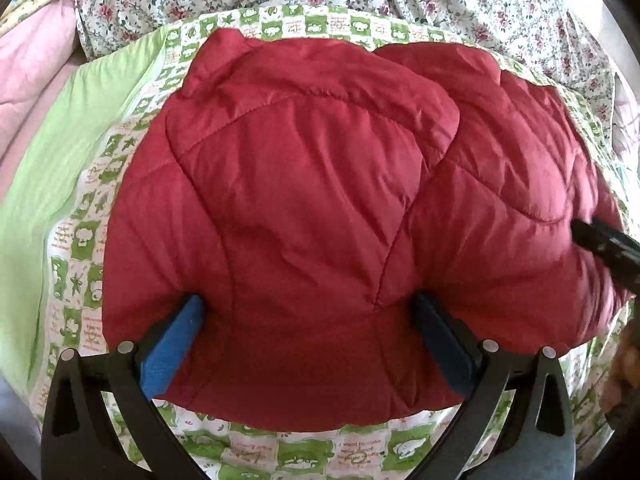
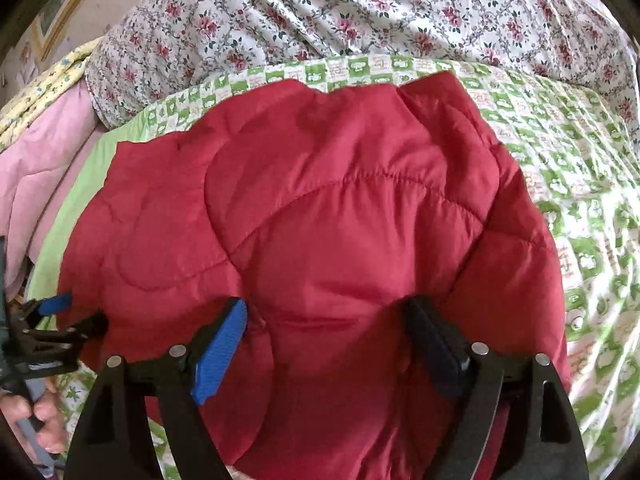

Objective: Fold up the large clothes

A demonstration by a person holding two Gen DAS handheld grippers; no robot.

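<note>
A red quilted jacket [image 1: 320, 184] lies folded into a puffy bundle on a green-and-white patterned sheet [image 1: 80, 248]. My left gripper [image 1: 308, 318] stands open over the bundle's near edge, its blue-padded fingertips [image 1: 188, 320] sunk into the fabric on either side of a fold. My right gripper [image 2: 326, 316] is also open, its jaws wide, and the jacket [image 2: 340, 208] bulges up between the fingers without being pinched. The right gripper's black tip [image 1: 604, 240] shows at the jacket's right side. In the right wrist view, the left gripper [image 2: 60, 320] rests at the jacket's left edge.
A floral bedcover [image 2: 360, 12] is bunched behind the jacket. Pink bedding [image 1: 32, 64] and a yellow patterned cloth [image 2: 44, 88] lie at the far left. A hand [image 2: 40, 412] holds the left gripper's handle. Patterned sheet [image 2: 580, 200] spreads out to the right.
</note>
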